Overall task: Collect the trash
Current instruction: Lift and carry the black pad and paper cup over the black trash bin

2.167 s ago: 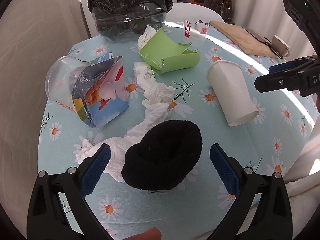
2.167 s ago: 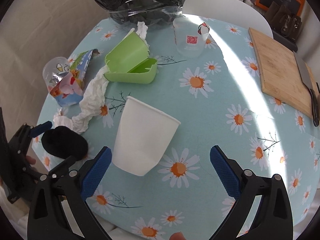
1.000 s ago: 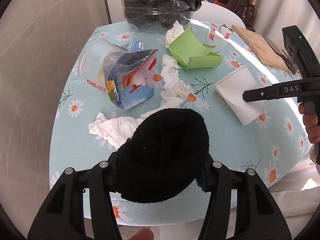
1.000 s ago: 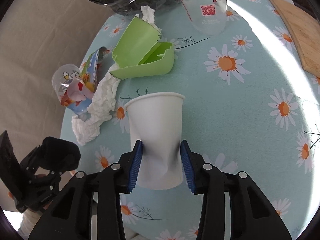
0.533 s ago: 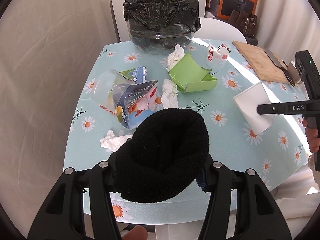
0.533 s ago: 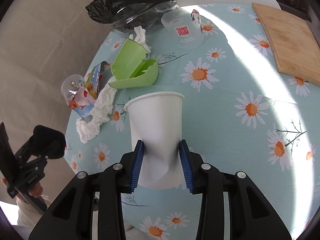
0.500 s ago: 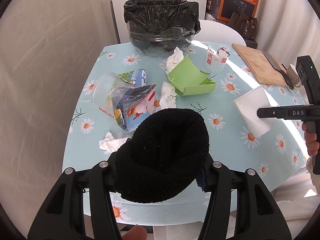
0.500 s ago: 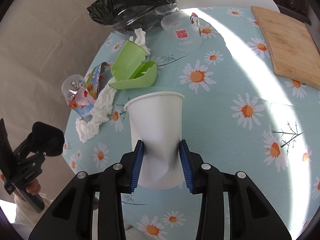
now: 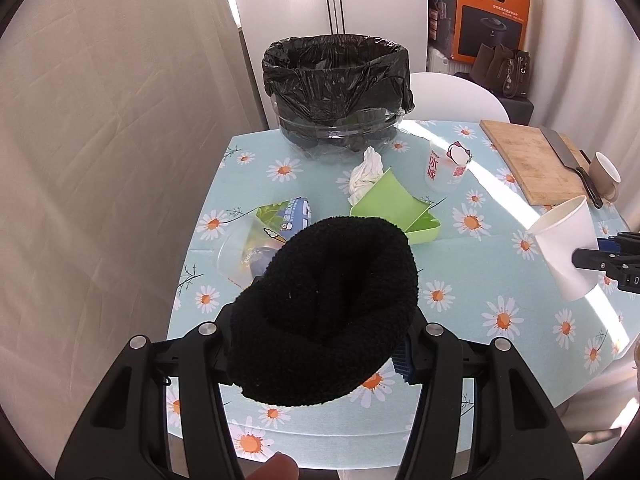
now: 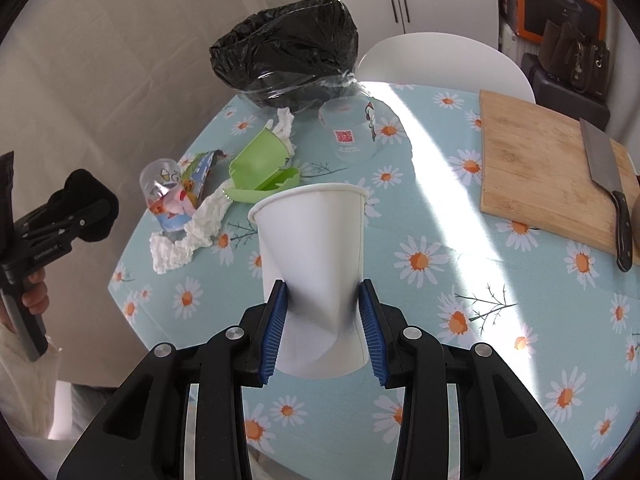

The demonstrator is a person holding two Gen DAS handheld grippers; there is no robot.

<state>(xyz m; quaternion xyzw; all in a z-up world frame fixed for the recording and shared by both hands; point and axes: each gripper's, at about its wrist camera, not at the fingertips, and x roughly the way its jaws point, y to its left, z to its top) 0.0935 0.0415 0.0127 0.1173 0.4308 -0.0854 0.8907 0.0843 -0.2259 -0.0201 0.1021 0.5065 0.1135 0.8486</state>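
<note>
Daisy-printed blue tablecloth (image 9: 460, 280) fills both views, with the black-lined clear plastic bin (image 9: 336, 92) at upper centre. Left gripper (image 9: 320, 344) is clamped on a fuzzy black cloth (image 9: 324, 312) at lower centre; right gripper (image 10: 322, 320) pinches a dented white paper cup (image 10: 312, 232), both lifted clear. Left on the table: green folded carton (image 9: 384, 204), clear cups, snack wrapper, crumpled white tissues (image 10: 188, 236). By my reading, collection has barely begun
</note>
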